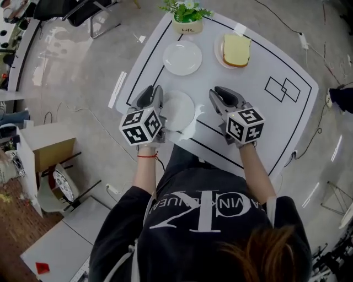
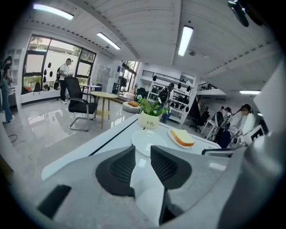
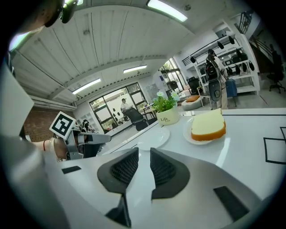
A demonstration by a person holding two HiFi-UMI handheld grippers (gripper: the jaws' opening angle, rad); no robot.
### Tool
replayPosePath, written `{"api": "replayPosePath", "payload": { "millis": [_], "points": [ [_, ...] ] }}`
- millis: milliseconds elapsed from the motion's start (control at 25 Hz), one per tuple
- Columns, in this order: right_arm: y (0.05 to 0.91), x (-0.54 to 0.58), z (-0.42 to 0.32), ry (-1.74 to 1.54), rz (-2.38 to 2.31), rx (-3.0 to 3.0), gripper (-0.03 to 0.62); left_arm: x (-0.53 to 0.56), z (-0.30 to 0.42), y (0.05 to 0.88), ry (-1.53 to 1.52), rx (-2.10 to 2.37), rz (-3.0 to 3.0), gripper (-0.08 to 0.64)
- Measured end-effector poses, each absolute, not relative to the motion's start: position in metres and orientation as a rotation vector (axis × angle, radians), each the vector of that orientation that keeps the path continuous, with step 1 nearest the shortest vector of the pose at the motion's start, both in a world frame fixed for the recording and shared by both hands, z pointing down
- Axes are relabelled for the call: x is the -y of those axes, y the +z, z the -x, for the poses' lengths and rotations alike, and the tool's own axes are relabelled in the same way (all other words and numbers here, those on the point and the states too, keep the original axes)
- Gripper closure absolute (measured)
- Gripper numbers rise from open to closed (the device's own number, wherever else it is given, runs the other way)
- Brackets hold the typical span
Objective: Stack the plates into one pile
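Three white plates lie on the white table (image 1: 259,118). The near plate (image 1: 180,110) lies empty between my two grippers. An empty far plate (image 1: 182,57) (image 2: 147,142) (image 3: 152,139) lies beyond it. To its right, a third plate (image 1: 219,52) (image 3: 193,138) carries a slice of bread (image 1: 236,50) (image 2: 182,137) (image 3: 208,125). My left gripper (image 1: 155,91) (image 2: 142,157) hovers at the near plate's left edge. My right gripper (image 1: 220,94) (image 3: 144,163) hangs to that plate's right. Both jaws stand a narrow gap apart with nothing between them.
A potted plant (image 1: 187,23) (image 2: 149,120) (image 3: 169,117) stands at the table's far edge. Black lines and two rectangle outlines (image 1: 282,88) mark the tabletop. A cardboard box (image 1: 52,153) and a chair (image 1: 83,14) stand on the floor to the left. People stand in the room behind.
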State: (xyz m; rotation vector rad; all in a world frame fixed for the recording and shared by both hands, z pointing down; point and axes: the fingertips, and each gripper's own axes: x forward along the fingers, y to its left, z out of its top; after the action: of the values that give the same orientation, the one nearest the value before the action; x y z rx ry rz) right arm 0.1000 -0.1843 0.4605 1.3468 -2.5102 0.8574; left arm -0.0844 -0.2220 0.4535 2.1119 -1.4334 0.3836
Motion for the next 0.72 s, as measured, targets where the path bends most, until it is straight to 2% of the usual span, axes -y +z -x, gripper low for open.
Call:
{"api": "replayPosePath", "payload": {
  "millis": [280,520,720],
  "points": [
    [0.477,0.224,-0.079,0.878,-1.399,2.447,0.496,0.264,0.095,0.471,0.350,1.299,-2.115,0.448],
    [0.489,0.257,-0.066,0.877,-1.412,2.382,0.449,0.287,0.089,0.485,0.357,1.183,-2.131,0.435],
    [0.502,0.282,-0.071,0.883,-1.461,2.304,0.449,0.305,0.083,0.496,0.379,1.106,-2.139,0.421]
  ]
}}
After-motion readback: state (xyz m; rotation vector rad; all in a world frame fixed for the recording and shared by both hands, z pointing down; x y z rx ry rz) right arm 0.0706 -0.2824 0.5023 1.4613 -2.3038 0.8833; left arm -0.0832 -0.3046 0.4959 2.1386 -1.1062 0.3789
